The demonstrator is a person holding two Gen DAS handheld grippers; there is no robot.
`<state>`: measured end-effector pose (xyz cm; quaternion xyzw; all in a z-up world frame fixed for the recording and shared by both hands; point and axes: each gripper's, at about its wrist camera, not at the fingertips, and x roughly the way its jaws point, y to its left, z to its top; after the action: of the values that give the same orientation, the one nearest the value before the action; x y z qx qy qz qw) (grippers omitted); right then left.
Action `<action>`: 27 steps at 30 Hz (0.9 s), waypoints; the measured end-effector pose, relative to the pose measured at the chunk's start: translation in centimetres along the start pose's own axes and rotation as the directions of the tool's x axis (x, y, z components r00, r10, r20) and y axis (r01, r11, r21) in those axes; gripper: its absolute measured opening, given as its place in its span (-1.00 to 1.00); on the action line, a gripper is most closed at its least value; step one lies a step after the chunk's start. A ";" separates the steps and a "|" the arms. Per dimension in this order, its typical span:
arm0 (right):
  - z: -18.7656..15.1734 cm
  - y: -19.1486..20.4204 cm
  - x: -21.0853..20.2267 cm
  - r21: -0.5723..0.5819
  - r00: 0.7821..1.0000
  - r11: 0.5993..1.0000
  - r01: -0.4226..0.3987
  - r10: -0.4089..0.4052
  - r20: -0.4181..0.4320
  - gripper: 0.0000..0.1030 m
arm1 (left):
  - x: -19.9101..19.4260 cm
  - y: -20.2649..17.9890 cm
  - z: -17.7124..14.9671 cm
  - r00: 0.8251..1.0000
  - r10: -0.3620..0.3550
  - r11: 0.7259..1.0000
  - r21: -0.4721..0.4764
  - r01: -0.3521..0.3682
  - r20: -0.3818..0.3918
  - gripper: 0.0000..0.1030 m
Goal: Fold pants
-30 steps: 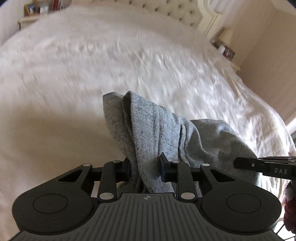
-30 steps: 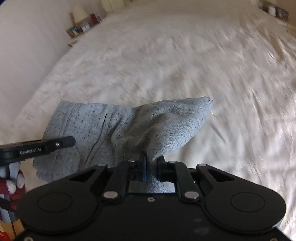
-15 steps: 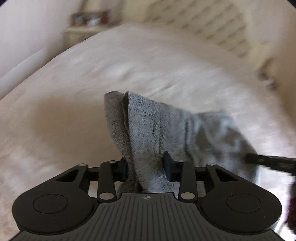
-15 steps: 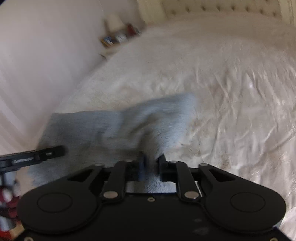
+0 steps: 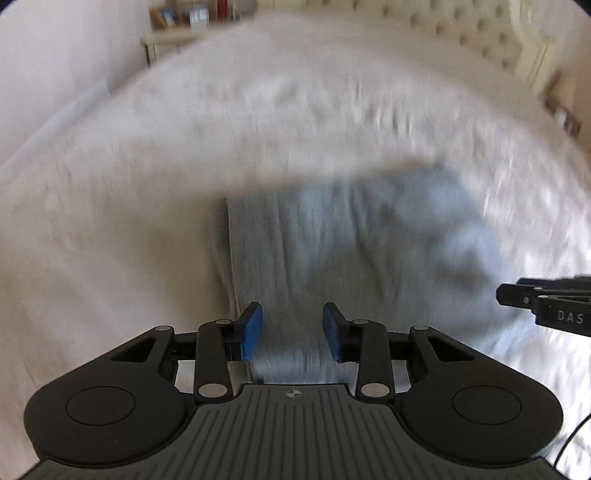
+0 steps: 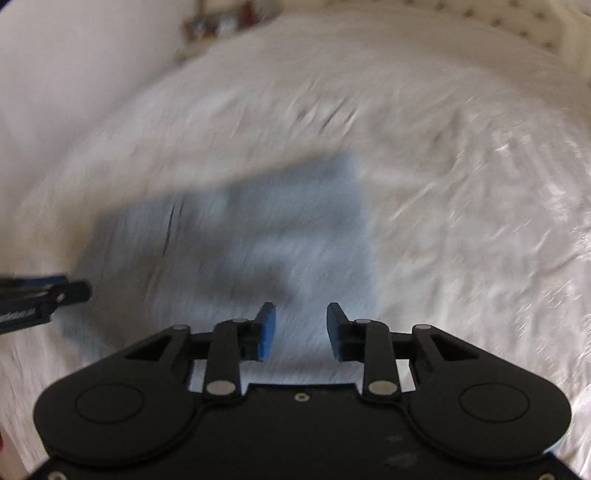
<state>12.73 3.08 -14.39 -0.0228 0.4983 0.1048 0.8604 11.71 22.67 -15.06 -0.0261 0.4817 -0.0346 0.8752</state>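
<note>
Both claws have let go of the folded grey knit pants [image 5: 354, 236] since 0.5 s earlier, when each was clamped on a bunch of the fabric; the cloth, then lifted in peaks, now lies spread on the white quilted bedspread [image 5: 110, 229]. Seen from the left wrist camera, the left gripper [image 5: 291, 328] sits at lower centre with its 2 blue-padded fingers [image 5: 251, 332] apart, the near edge of the pants showing in the gap between them. Whether the pads touch the cloth cannot be told through the motion blur. At the right edge of that frame, the black tip of the right gripper [image 5: 546, 302] reaches in over the garment's right side. From the right wrist camera, the right gripper [image 6: 301, 328] likewise has its jaws spread, with the pants [image 6: 258, 240] filling the centre and lower left of the frame. The left gripper [image 6: 44, 295] enters at the left edge. A cream tufted headboard [image 5: 461, 29] crosses the upper right of the left view, and a small bedside table [image 5: 173, 37] stands at upper left.
</note>
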 end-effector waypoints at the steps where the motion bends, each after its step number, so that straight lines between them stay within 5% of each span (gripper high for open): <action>1: -1.1 0.4 1.2 -0.016 0.998 1.000 0.018 -0.019 -0.059 -0.39 | 1.0 0.1 -1.1 0.999 0.011 1.000 -0.002 -0.011 -0.035 -0.28; 7: -2.4 -0.2 1.6 0.048 0.995 0.998 0.029 -0.025 -0.094 -0.35 | -0.3 -0.1 -1.9 1.000 -0.010 1.000 0.016 0.011 -0.024 -0.29; 13: 2.2 0.8 -0.5 -0.040 0.996 0.999 0.022 -0.018 0.089 -0.35 | -2.4 0.6 2.4 0.992 -0.012 1.000 0.003 0.011 0.126 -0.29; 18: 4.6 1.5 3.7 -0.046 0.999 0.999 0.000 0.002 0.051 -0.35 | 2.2 1.8 5.4 0.996 0.026 0.998 -0.066 -0.020 0.084 -0.29; 22: 5.3 1.5 6.9 -0.021 0.998 0.999 0.047 -0.047 -0.031 -0.33 | 3.6 3.7 4.3 0.999 0.014 0.991 -0.132 -0.009 0.039 -0.14; 25: 5.1 1.0 8.5 0.014 0.995 0.996 0.087 -0.086 -0.042 0.19 | 3.7 4.1 3.9 0.999 0.020 0.990 -0.140 -0.014 0.042 0.02; 27: 5.1 -0.2 9.2 0.067 0.996 0.995 0.078 -0.075 -0.052 0.24 | 3.7 4.4 3.8 0.999 0.026 0.986 -0.165 -0.020 0.034 0.15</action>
<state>21.57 5.10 -19.80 -0.0146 0.5216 0.0538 0.8514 17.07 26.78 -16.43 -0.0936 0.4673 0.0158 0.8790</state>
